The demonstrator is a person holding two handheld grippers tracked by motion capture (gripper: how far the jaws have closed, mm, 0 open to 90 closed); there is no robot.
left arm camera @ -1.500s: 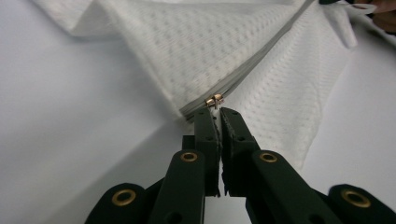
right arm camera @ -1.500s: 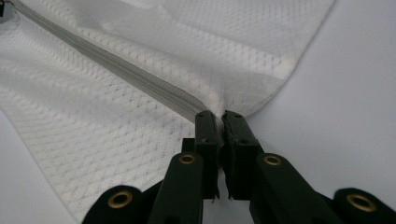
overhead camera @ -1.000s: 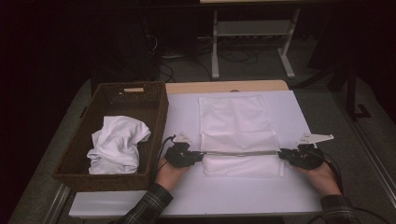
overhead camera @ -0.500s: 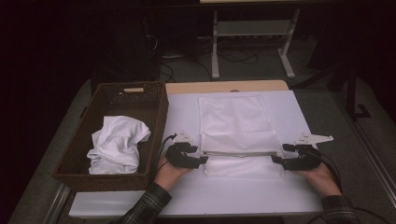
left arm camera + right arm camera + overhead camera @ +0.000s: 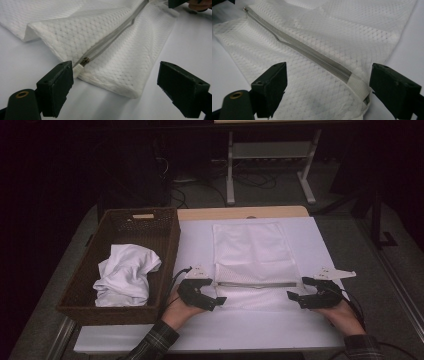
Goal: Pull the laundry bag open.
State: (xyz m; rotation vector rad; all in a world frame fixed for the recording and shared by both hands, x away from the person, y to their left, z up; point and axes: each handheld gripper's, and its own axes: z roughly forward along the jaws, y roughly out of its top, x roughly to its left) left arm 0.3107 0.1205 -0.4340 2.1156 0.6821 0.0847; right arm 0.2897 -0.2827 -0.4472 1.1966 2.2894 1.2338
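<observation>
The white mesh bag (image 5: 252, 257) lies flat on the tabletop (image 5: 200, 330), right of the wicker basket (image 5: 165, 250). Left tongs (image 5: 210, 301) and right tongs (image 5: 299, 300) flank its zipper (image 5: 256, 284), both released.

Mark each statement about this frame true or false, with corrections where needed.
1. Both hand-held grippers, left and right, are open. True.
2. The white mesh laundry bag sits inside the wicker basket. False: it lies flat on the table, beside the basket.
3. A crumpled white cloth lies in the basket. True.
4. The bag's zipper runs between the two grippers. True.
5. The left gripper is clamped on the zipper pull. False: its jaws stand apart, with the pull near one of them.
</observation>
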